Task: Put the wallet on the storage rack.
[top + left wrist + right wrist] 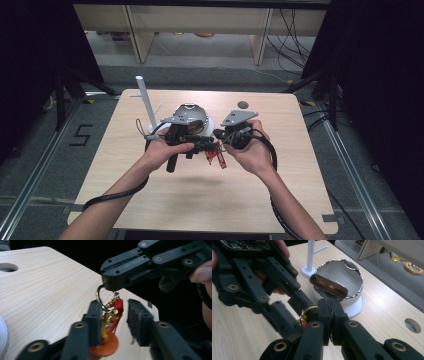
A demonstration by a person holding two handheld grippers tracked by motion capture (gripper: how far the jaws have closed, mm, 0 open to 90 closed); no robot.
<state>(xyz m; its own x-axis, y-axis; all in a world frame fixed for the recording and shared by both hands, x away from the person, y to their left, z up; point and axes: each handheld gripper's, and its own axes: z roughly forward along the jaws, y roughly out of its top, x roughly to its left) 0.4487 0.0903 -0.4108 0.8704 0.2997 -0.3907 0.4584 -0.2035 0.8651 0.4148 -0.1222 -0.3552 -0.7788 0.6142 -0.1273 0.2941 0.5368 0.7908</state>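
So the thing we're working on is a keychain: a gold metal split ring (100,298) with a short gold chain, a red tassel (118,308) and a round orange charm (106,346) at the bottom. It hangs in the air between our two tools, above the pale wooden table (125,165) and touching nothing on it.

The right gripper (329,305) has its jaws squeezed tight on the ring, pinching just the rim. That looks deliberate to us: with the ring held up by its edge, everything else dangles freely and the loop stays open for hooking.

The long axis runs straight down from the ring, so the charm end points at the table and the ring end points up into the right gripper's tips.

The left gripper (112,320) sits just below the right one, jaws narrowed partway and standing either side of the chain and tassel. One pad looks to be against the chain, the other is clear of it, so we'd call it not clamped yet. We reckon it's there to steady the swinging part.

Beyond the right gripper's tips are a white bowl with a silvery rim (359,283), a brown bracelet (328,286) resting in it, and a white peg stand (310,255) behind.
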